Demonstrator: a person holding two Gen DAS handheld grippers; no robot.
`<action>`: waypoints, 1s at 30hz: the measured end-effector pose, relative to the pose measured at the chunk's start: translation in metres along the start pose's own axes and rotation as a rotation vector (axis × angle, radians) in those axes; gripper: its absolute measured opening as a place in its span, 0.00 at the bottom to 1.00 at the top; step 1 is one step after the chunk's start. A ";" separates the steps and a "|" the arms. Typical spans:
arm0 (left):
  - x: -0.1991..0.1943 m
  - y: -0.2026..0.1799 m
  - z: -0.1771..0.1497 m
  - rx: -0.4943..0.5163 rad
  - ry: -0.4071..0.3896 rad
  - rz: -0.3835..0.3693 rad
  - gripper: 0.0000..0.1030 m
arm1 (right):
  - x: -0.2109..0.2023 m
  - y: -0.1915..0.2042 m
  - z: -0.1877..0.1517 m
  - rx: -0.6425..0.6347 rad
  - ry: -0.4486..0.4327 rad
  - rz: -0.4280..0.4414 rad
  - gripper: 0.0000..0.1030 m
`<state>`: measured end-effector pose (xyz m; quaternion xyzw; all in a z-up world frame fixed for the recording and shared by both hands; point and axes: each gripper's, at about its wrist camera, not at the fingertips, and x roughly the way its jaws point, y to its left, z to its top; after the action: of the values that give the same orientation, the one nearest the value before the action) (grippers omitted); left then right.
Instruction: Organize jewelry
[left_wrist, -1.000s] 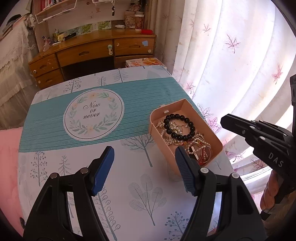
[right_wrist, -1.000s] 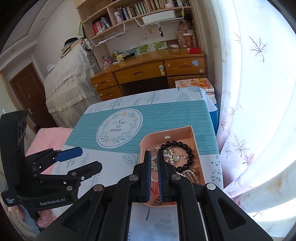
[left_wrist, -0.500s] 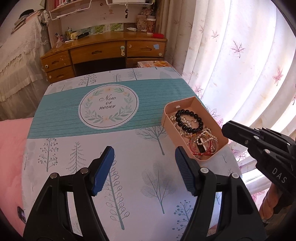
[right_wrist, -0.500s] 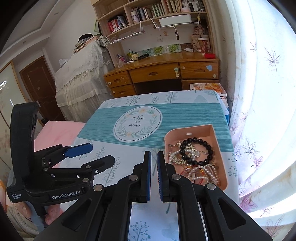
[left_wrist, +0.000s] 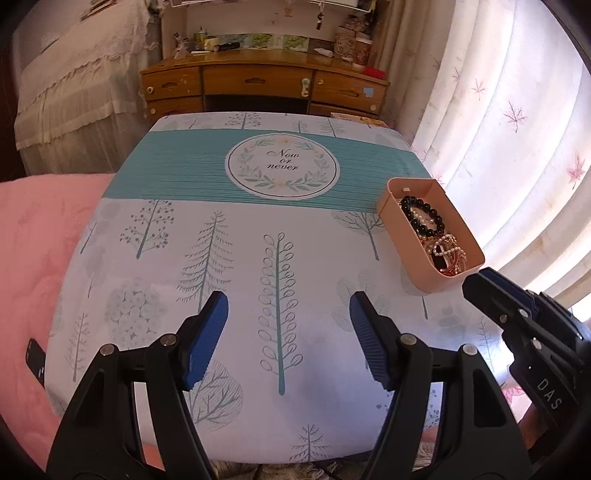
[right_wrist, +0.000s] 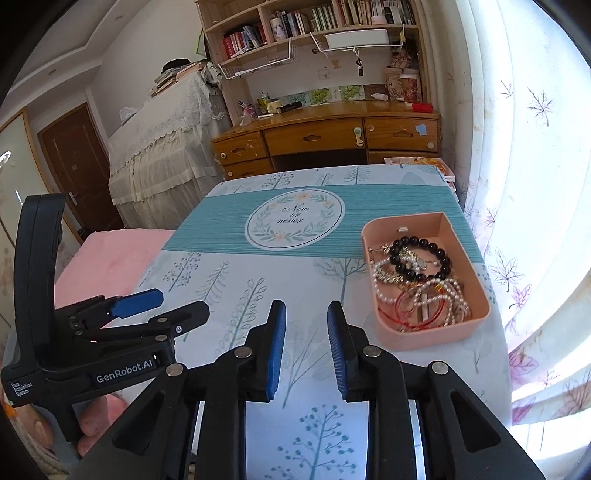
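A pink tray (right_wrist: 476, 258) stands near the table's right edge and also shows in the left wrist view (left_wrist: 399, 218). It holds a black bead bracelet (right_wrist: 445, 260), pearl strands (right_wrist: 452, 295), a red bangle (right_wrist: 406, 314) and several chains. My right gripper (right_wrist: 306, 314) is open and empty, above the tablecloth to the left of the tray. My left gripper (left_wrist: 289, 306) is open wide and empty over the near middle of the table. Each gripper shows in the other's view: the left gripper (right_wrist: 162, 306) and the right gripper (left_wrist: 480, 284).
The table wears a tree-print cloth with a teal band and a round "Now or never" emblem (left_wrist: 282, 166). A wooden desk (right_wrist: 325, 136) stands behind, a pink bedspread (left_wrist: 33, 240) on the left, curtains (right_wrist: 535, 147) on the right.
Both grippers have drawn back from the tray toward the near edge. The right gripper's fingers, shut before, have opened. The left gripper stays open.
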<state>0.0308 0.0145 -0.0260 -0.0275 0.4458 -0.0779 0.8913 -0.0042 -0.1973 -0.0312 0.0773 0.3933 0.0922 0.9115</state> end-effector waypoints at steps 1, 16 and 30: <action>-0.004 0.003 -0.003 -0.011 -0.009 0.004 0.64 | -0.002 0.004 -0.004 0.002 0.000 0.005 0.23; -0.048 0.003 -0.022 -0.018 -0.131 0.064 0.76 | -0.031 0.034 -0.026 -0.022 -0.045 -0.008 0.32; -0.064 -0.010 -0.027 0.021 -0.186 0.097 0.76 | -0.045 0.047 -0.028 -0.061 -0.086 -0.017 0.32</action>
<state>-0.0295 0.0156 0.0101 -0.0035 0.3610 -0.0367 0.9318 -0.0599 -0.1604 -0.0089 0.0501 0.3516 0.0927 0.9302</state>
